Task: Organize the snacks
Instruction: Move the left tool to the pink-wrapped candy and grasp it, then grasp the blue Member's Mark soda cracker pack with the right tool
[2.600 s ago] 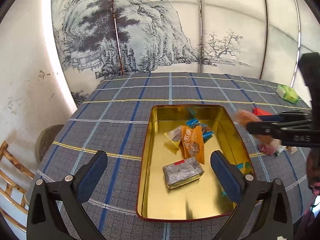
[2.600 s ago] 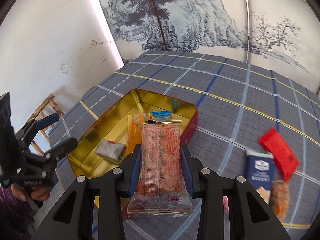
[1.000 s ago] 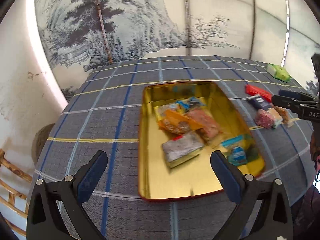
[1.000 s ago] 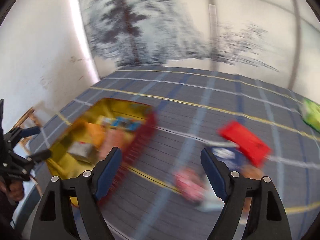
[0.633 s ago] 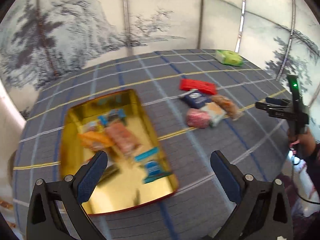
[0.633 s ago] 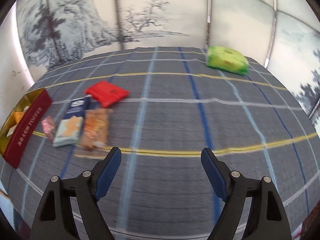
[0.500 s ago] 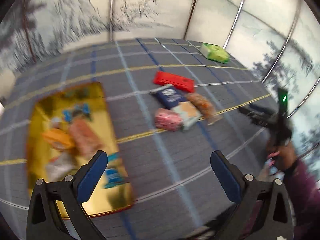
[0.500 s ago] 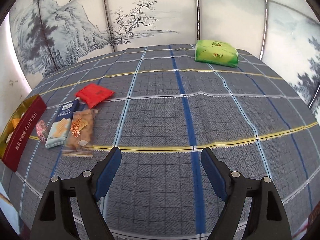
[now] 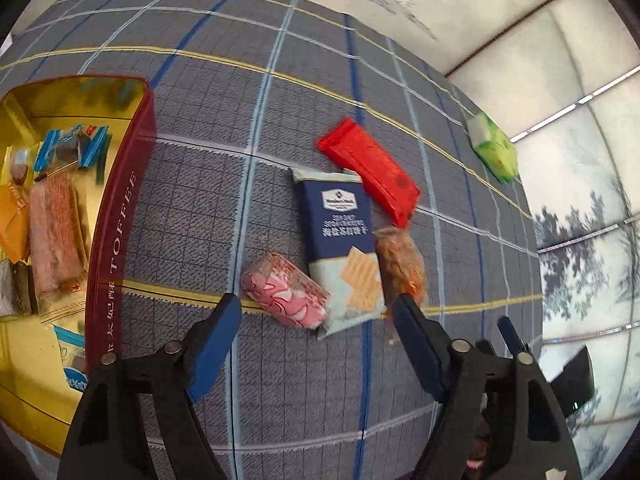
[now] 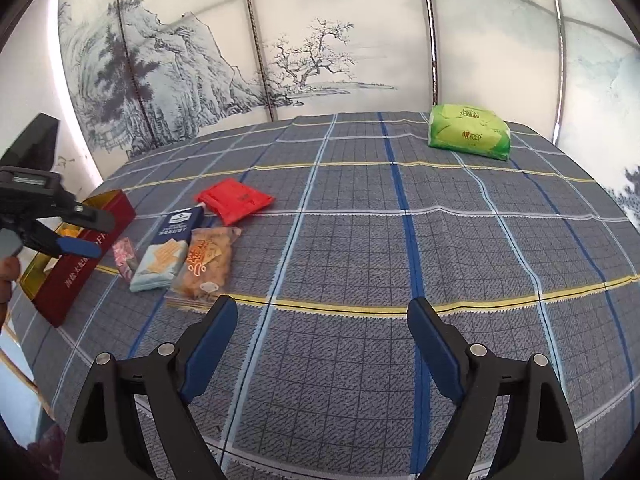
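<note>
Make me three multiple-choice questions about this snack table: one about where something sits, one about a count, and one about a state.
1. Where does the green pack lie?
A. Inside the tin
B. On the cloth at the far side, apart from the other snacks
C. Under the navy cracker pack

2. How many snack packs lie clustered on the cloth beside the tin?
A. Two
B. Four
C. Seven

3. What is between the left gripper jaws?
A. Nothing gripped; they hover above the pink pack
B. The red pack, clamped
C. The tin's rim, clamped

Answers:
1. B, it sits alone near the far edge.
2. B: the red pack, navy cracker pack, pink pack and orange-brown pack.
3. A, the jaws are closing but the pads touch no pack.
</note>
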`<state>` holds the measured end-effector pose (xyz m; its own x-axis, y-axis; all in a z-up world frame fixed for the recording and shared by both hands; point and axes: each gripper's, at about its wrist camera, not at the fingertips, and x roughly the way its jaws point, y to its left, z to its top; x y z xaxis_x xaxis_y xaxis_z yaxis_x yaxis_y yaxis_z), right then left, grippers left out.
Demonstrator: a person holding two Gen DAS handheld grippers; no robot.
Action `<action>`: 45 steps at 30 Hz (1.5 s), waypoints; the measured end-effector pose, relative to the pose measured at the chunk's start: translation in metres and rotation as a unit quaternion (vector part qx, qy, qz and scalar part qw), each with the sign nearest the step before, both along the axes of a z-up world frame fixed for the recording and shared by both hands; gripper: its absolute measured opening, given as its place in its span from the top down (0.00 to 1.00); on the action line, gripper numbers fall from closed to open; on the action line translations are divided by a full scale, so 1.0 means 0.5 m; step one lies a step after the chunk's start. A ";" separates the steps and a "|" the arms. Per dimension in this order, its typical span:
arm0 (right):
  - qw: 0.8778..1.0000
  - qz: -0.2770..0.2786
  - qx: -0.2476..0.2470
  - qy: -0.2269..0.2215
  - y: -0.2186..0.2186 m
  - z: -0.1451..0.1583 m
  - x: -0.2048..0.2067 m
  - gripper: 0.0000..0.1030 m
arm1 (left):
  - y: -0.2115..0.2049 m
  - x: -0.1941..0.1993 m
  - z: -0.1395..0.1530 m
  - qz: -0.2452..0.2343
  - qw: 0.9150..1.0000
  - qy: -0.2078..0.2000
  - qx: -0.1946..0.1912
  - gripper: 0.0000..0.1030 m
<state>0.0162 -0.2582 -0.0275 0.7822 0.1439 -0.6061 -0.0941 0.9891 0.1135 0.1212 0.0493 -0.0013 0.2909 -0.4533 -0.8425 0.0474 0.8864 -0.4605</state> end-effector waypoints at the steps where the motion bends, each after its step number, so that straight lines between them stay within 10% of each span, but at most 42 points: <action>1: 1.000 0.003 0.000 -0.002 0.001 0.001 -0.001 0.14 | -0.002 0.002 -0.004 0.006 1.000 0.003 0.003 0.35; 10: 1.000 0.018 0.013 -0.018 -0.002 0.007 -0.012 0.11 | -0.003 0.014 -0.045 0.047 0.998 0.029 0.008 0.42; 18: 1.000 0.018 0.014 -0.019 -0.003 0.008 -0.013 0.08 | 0.018 0.005 -0.065 0.059 0.998 0.023 -0.009 0.76; 28: 0.999 0.040 0.012 -0.002 0.011 0.010 -0.004 0.07 | -0.007 -0.089 -0.028 -0.027 0.997 -0.052 0.045 0.80; 35: 0.986 0.133 0.102 -0.011 0.083 0.060 0.039 0.07 | 0.013 -0.143 0.014 -0.049 0.992 -0.102 0.051 0.80; 45: 0.971 0.233 0.021 0.049 0.313 0.035 0.187 0.07 | 0.059 -0.197 0.078 -0.055 0.986 -0.153 0.047 0.80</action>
<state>0.1099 -0.1017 -0.0101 0.5650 0.4945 -0.6605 -0.5165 0.8362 0.1843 0.0229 0.0788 0.0380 0.4908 -0.4212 -0.7627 0.2694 0.9059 -0.3268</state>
